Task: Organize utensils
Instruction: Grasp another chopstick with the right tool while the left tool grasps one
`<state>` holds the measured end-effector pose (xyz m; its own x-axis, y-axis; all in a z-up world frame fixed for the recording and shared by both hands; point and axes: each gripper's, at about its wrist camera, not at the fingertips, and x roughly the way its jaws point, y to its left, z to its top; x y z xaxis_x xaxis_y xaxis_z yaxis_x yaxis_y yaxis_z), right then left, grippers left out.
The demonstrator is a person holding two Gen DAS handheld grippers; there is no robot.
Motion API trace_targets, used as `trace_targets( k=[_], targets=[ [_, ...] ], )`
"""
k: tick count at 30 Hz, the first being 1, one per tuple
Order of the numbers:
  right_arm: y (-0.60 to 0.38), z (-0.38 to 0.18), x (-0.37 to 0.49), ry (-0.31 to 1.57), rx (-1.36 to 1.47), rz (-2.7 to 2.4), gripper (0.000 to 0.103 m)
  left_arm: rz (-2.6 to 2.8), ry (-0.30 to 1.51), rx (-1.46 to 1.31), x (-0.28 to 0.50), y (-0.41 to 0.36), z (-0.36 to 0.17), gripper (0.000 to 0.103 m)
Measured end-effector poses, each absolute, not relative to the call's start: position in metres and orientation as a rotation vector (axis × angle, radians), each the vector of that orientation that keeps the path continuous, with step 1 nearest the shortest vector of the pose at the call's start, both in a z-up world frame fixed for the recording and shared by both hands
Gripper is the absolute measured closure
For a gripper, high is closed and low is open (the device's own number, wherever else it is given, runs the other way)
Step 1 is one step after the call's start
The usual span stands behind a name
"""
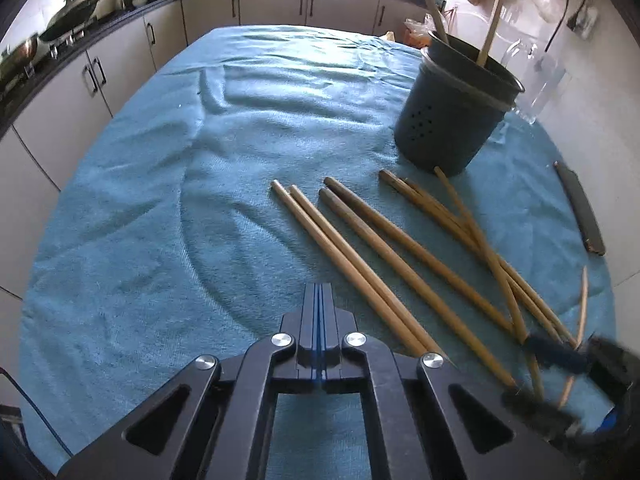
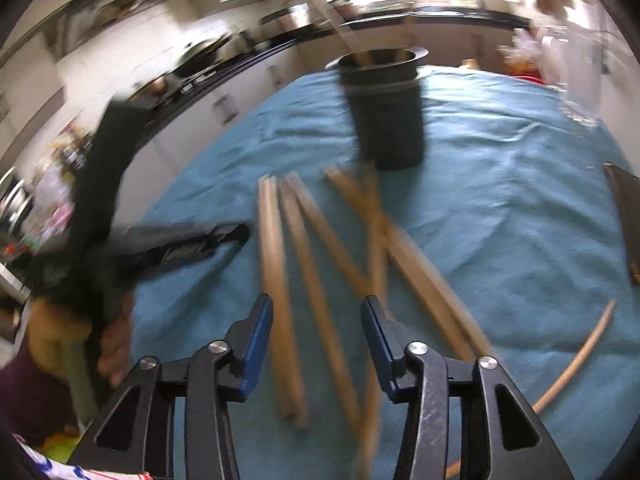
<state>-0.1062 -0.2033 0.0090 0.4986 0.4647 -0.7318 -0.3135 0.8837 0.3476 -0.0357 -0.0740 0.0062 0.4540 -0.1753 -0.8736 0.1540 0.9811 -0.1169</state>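
Observation:
Several wooden chopsticks (image 1: pixel 400 248) lie loose on the teal towel (image 1: pixel 200 180), in front of a dark perforated utensil holder (image 1: pixel 452 108) that has two wooden sticks standing in it. My left gripper (image 1: pixel 319 292) is shut and empty, low over the towel just left of the chopsticks. My right gripper (image 2: pixel 316 308) is open and empty, hovering above the near ends of the chopsticks (image 2: pixel 296 272); it shows blurred at the lower right of the left wrist view (image 1: pixel 560 376). The holder (image 2: pixel 384 112) stands beyond the pile. One thin curved stick (image 2: pixel 576 356) lies apart at the right.
A dark flat bar (image 1: pixel 580 208) lies near the towel's right edge. A clear glass jug (image 1: pixel 536 72) stands behind the holder. Kitchen counters and cabinets (image 1: pixel 120 52) surround the table. The left gripper appears blurred at the left of the right wrist view (image 2: pixel 168 248).

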Motion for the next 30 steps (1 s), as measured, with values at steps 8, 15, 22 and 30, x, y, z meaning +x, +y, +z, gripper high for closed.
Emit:
trace_targets(
  k=[8, 15, 22, 30],
  targets=[
    [-0.172, -0.005, -0.102, 0.990, 0.127, 0.458, 0.077, -0.232, 1.001, -0.071, -0.053, -0.043, 0.029, 0.103],
    [-0.116, 0.000, -0.107, 1.015, 0.098, 0.637, 0.077, -0.146, 0.979, -0.131, -0.051, 0.005, 0.033, 0.103],
    [-0.109, 0.002, -0.086, 1.004, 0.065, 0.497, 0.076, -0.126, 0.987, -0.161, -0.054, 0.029, 0.026, 0.103],
    [-0.098, -0.003, -0.058, 0.995, -0.045, 0.377, 0.092, -0.196, 1.015, -0.192, -0.042, 0.010, 0.024, 0.099]
  ],
)
